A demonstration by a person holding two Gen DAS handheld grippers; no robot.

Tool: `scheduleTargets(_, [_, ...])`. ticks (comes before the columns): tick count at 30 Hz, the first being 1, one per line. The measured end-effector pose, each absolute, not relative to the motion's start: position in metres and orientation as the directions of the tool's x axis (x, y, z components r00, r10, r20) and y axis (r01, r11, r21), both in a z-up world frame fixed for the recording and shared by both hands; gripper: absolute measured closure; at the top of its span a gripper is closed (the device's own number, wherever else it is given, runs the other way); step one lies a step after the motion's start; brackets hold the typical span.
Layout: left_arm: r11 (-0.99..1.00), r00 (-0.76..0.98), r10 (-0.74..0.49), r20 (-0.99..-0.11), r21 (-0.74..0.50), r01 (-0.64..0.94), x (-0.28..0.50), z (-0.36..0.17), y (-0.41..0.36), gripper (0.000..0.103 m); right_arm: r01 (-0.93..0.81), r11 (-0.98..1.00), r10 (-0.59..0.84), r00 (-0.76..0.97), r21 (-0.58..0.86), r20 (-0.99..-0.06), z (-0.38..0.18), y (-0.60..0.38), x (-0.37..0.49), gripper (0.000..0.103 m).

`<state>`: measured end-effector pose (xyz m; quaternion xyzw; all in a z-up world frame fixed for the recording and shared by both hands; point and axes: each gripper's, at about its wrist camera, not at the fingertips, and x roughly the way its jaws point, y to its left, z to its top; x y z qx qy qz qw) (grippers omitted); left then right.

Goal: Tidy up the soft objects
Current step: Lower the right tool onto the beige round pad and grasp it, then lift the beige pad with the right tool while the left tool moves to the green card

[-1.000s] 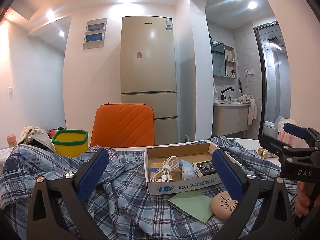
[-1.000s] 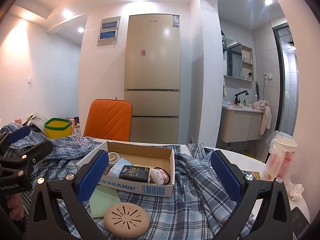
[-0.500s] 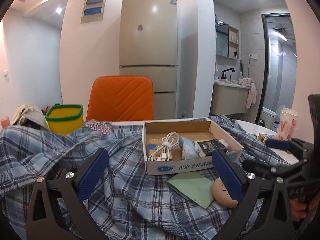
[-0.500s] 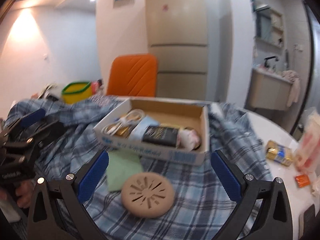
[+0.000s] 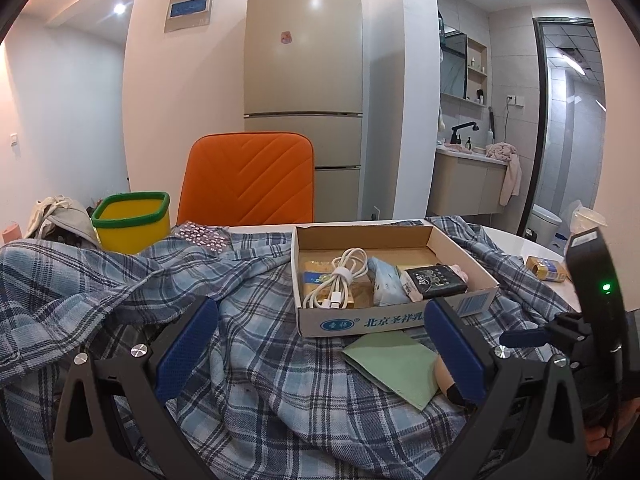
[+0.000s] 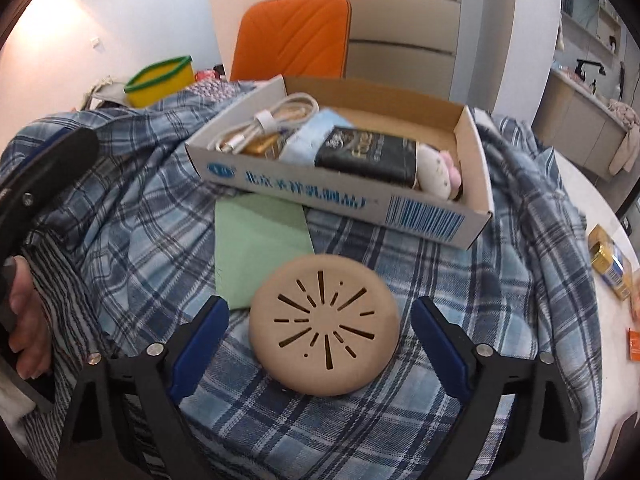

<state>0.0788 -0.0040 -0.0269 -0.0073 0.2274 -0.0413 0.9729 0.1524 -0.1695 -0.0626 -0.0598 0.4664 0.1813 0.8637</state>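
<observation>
Tan and round, the soft pad [image 6: 324,326] with little slits lay on the plaid shirt [image 6: 440,420], right between the two blue fingers [image 6: 200,344] of the right gripper [image 6: 320,344]. Those jaws had just been closing in a bit, with the pad sitting between them, but the fingers did not touch it yet; a small gap showed on each side. Just past the pad, away from the gripper, lay a green cloth [image 6: 256,240], with the pad's rim resting on its near corner. Beyond that stood the cardboard box [image 6: 420,216], already holding a white cable [image 6: 272,120], a black packet [image 6: 368,156] and a small plush toy [image 6: 440,172]. The pad looked light and a little squishy, so a gentle squeeze on its two side edges should be enough. It could bend or slip if pinched too hard. The shirt under it was loose and could bunch up and get caught. The left gripper [image 5: 320,348] was off to the left side, over the shirt, with its jaws wide and nothing in them.
</observation>
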Motion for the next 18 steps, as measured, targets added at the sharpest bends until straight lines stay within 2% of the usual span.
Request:
scheduleTargets(5, [0.996,0.893,-0.086,-0.442,-0.006,0.093,0.078,-0.028,-0.009,0.000,-0.356,0.931,0.254,0.462,0.085,-0.850,-0.070,-0.170,0.158,0.017])
scheduleTargets(11, [0.995,0.887,-0.096,-0.452,-0.011,0.102,0.080,-0.030,-0.009,0.000,-0.367,0.927,0.251,0.460,0.075,-0.852,-0.071,-0.169,0.157,0.018])
scheduleTargets(18, [0.991,0.851,-0.130,-0.509,-0.033,0.132,0.089,-0.037,-0.009,0.000,-0.397,0.916,0.252,0.449,0.061,-0.857,-0.071,-0.164,0.155,0.018])
